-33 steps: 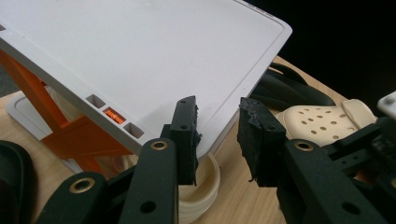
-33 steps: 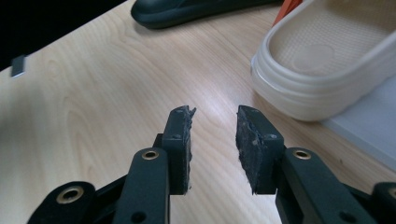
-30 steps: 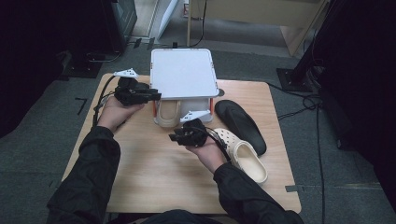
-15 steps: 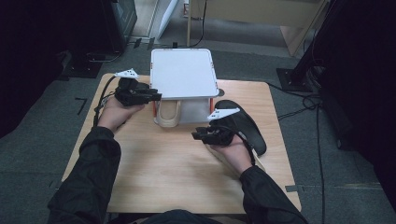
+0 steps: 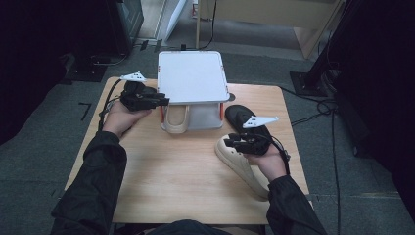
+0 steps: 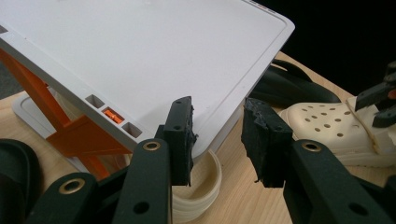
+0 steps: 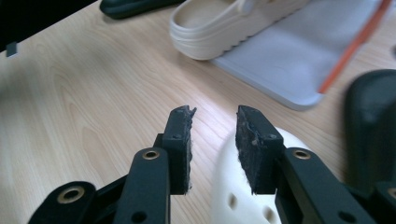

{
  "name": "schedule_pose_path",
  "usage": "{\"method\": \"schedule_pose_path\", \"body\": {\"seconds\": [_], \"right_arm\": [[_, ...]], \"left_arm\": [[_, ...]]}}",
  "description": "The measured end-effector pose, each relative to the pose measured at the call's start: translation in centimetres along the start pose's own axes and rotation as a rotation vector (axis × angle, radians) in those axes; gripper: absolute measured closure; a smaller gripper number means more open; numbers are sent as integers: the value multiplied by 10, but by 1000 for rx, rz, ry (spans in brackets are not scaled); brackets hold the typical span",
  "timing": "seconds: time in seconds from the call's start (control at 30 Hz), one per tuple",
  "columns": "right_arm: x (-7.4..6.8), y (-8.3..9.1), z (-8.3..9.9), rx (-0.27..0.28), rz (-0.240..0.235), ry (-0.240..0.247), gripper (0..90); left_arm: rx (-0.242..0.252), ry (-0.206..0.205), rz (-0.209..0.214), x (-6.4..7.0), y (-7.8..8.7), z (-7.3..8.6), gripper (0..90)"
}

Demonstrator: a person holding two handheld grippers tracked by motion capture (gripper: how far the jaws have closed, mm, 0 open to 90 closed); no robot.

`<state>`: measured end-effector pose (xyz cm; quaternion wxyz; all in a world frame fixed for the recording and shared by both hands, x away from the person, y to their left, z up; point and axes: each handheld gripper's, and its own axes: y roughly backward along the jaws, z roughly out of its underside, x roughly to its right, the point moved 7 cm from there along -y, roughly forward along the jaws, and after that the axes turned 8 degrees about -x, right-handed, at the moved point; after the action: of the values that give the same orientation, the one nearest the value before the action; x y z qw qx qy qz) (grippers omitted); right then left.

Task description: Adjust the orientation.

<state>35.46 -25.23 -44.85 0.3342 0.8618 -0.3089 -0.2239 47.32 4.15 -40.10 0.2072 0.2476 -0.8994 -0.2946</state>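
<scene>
A white shelf rack with orange legs stands at the table's back middle. One cream clog lies under it, heel poking out. My left gripper is open at the rack's front left corner; in the left gripper view the left gripper has its jaws on either side of that corner of the rack, above the clog heel. A second cream clog lies at the right. My right gripper is open just over its toe, with nothing held between the right gripper jaws.
A black shoe lies behind the right clog, beside the rack. Another dark shoe sits left of the rack, near my left hand. Bare wood spreads across the table's front middle. Cables trail on the floor at the right.
My right gripper has swung from the table's middle to the right and now sits at the toe of the right clog. The left gripper has stayed at the rack corner.
</scene>
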Motion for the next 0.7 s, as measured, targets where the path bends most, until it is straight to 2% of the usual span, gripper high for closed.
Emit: {"method": "schedule_pose_path", "body": {"seconds": [0.13,0.4,0.7], "right_arm": [[15,17,12,13,44,-27,636],[30,36,35,7,83,-56,607],[37,42,64,8,93,-68,569]], "left_arm": [[0,-5,1,-1,0,0,639],[0,0,20,-1,2,0,621],[9,14,37,-5,4,0,613]]}}
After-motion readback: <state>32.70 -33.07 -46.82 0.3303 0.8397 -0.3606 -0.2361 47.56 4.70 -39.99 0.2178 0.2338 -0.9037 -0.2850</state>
